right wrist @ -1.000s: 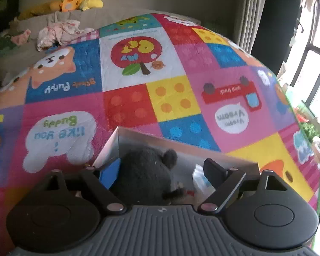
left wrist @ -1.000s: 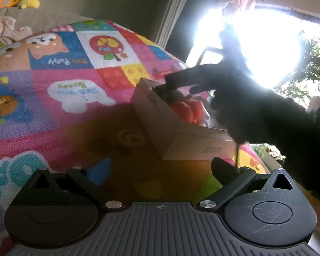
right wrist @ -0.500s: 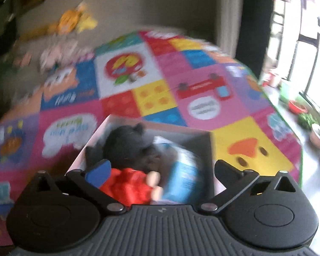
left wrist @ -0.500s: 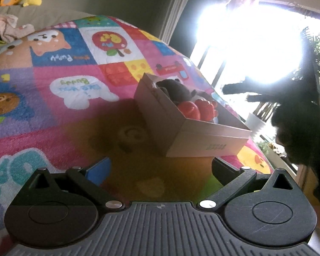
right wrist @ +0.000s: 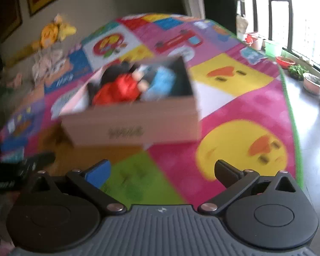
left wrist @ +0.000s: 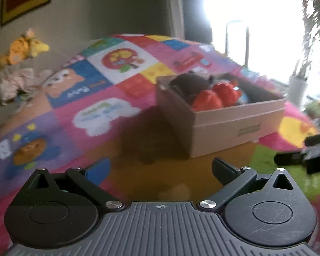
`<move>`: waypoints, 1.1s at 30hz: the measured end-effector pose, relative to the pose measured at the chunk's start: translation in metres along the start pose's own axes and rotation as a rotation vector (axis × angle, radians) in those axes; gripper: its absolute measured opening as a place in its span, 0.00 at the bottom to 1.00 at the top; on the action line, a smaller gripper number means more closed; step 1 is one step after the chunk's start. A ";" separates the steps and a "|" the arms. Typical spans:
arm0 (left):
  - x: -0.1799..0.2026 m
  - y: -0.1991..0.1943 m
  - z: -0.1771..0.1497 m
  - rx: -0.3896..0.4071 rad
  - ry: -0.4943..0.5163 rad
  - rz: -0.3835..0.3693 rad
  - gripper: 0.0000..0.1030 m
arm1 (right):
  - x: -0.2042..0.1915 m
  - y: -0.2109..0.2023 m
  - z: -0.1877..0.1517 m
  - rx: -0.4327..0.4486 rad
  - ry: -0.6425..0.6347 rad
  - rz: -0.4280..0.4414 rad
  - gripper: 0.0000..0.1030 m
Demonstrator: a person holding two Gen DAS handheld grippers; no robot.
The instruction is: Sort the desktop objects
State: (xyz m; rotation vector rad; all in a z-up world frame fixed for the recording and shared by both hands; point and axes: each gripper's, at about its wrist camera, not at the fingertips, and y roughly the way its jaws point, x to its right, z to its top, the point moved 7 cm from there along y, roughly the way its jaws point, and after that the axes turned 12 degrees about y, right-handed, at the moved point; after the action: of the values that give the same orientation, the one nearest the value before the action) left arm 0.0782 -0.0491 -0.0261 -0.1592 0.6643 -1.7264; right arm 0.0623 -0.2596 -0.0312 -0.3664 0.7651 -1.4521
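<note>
A tan cardboard box [left wrist: 234, 125] stands on a colourful patchwork play mat [left wrist: 108, 111]. It holds a dark grey plush [left wrist: 187, 83], a red plush toy [left wrist: 215, 96] and a light blue item. The box also shows in the right wrist view [right wrist: 134, 125], with the red toy [right wrist: 119, 89], the blue item [right wrist: 162, 81] and the dark plush [right wrist: 115, 70]. My left gripper [left wrist: 160, 170] is open and empty, short of the box. My right gripper [right wrist: 162, 170] is open and empty, well back from the box. Its fingers [left wrist: 305, 155] show at the left wrist view's right edge.
A yellow plush [left wrist: 23, 49] and crumpled cloth [left wrist: 17, 83] lie at the mat's far left. Plant pots and bowls [right wrist: 309, 79] stand on the floor by the window at right. The mat's green edge [right wrist: 292, 115] runs along the right.
My right gripper let go of the dark plush in the box, then drew up and back from it. The left view has tilted up and pulled back a little.
</note>
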 end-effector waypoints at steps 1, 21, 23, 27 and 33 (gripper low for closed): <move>-0.003 0.000 -0.001 -0.012 -0.008 0.008 1.00 | -0.007 0.007 -0.005 -0.015 -0.031 -0.033 1.00; -0.007 0.026 -0.017 -0.156 -0.065 -0.058 1.00 | -0.020 0.031 -0.003 0.036 -0.053 -0.056 1.00; -0.007 0.026 -0.017 -0.155 -0.069 -0.061 1.00 | -0.020 0.031 -0.002 0.036 -0.050 -0.054 1.00; -0.008 0.026 -0.018 -0.156 -0.067 -0.060 1.00 | -0.020 0.031 -0.003 0.036 -0.050 -0.054 1.00; -0.009 0.026 -0.018 -0.148 -0.082 -0.069 1.00 | -0.021 0.031 -0.003 0.036 -0.051 -0.054 1.00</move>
State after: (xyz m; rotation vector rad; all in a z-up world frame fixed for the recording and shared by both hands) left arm 0.0948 -0.0379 -0.0517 -0.3577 0.7334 -1.7266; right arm 0.0848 -0.2350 -0.0488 -0.3977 0.6920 -1.4998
